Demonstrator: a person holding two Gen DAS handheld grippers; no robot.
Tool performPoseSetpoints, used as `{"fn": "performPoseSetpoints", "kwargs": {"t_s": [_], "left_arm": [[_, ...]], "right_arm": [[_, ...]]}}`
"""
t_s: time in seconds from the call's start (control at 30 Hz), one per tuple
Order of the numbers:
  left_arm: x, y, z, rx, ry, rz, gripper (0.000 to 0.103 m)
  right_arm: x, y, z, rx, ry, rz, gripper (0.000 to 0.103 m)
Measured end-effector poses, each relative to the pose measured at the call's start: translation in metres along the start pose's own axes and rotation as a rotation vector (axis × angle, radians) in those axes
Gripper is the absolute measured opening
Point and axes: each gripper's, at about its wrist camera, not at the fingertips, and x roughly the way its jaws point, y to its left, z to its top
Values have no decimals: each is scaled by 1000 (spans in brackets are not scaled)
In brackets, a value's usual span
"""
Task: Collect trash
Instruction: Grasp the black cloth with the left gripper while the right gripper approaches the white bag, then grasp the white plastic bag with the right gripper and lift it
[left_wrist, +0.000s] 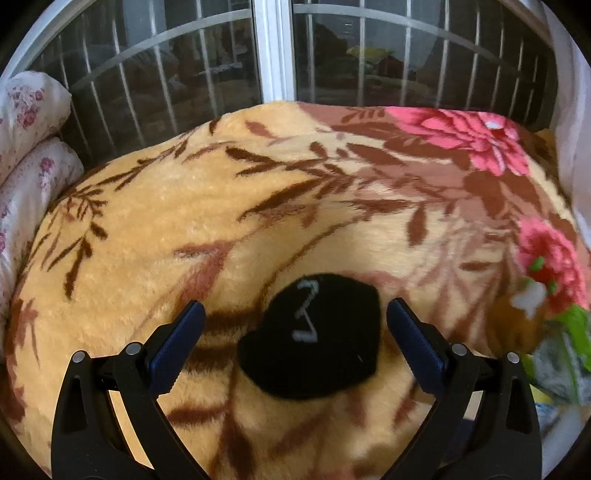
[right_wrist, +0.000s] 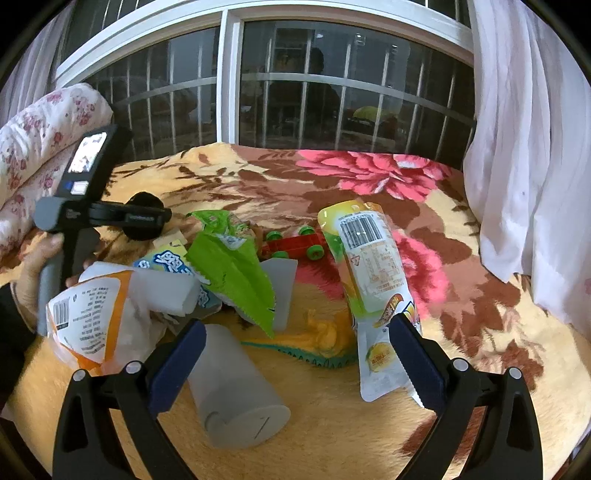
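Observation:
In the left wrist view a black cloth piece with a white mark lies on the floral blanket. My left gripper is open with the cloth between its fingers. In the right wrist view my right gripper is open above a grey tipped-over cup. Wrappers lie around: a yellow-white snack pouch by the right finger, a green wrapper, an orange-white bag and a blue-yellow packet. The left gripper shows at the left, held by a hand.
A red toy car with green wheels and a yellow-green toy lie among the wrappers. Rolled floral bedding sits at left. A barred window is behind, a white curtain at right.

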Motion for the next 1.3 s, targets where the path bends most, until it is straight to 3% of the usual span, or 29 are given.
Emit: {"fn": "performPoseSetpoints", "kwargs": {"t_s": [0.03,0.07,0.1,0.33,0.57,0.7,0.93,1.13,1.3], "left_arm": [[3,-2,-1,18,-1,28,86],[6,-3,-2,30,9,27,59],[10,-3,-3,31,35,-6,55],[-3,-9,-7,65,-23,30,52],[-32,7,-10,-5,-37,49,52],[-66,30,-23,-71,-40,51,52],[-148,57,-81,-138,-96,89,52],[-178,60,-136,-198,-95,116,52],[-182,66,-154,-207,-100,118,52]], "right_arm": [[0,-1,0,6,0,-4,98],[1,-3,0,12,0,-4,98],[1,-4,0,19,0,-4,98],[2,-13,2,71,0,-8,98],[-2,-20,0,96,-20,-14,98],[-6,-25,-6,104,-18,12,98],[-32,-32,-26,122,-26,82,98],[-61,-6,-34,164,-37,287,98],[-44,50,-25,122,47,397,98]]}}
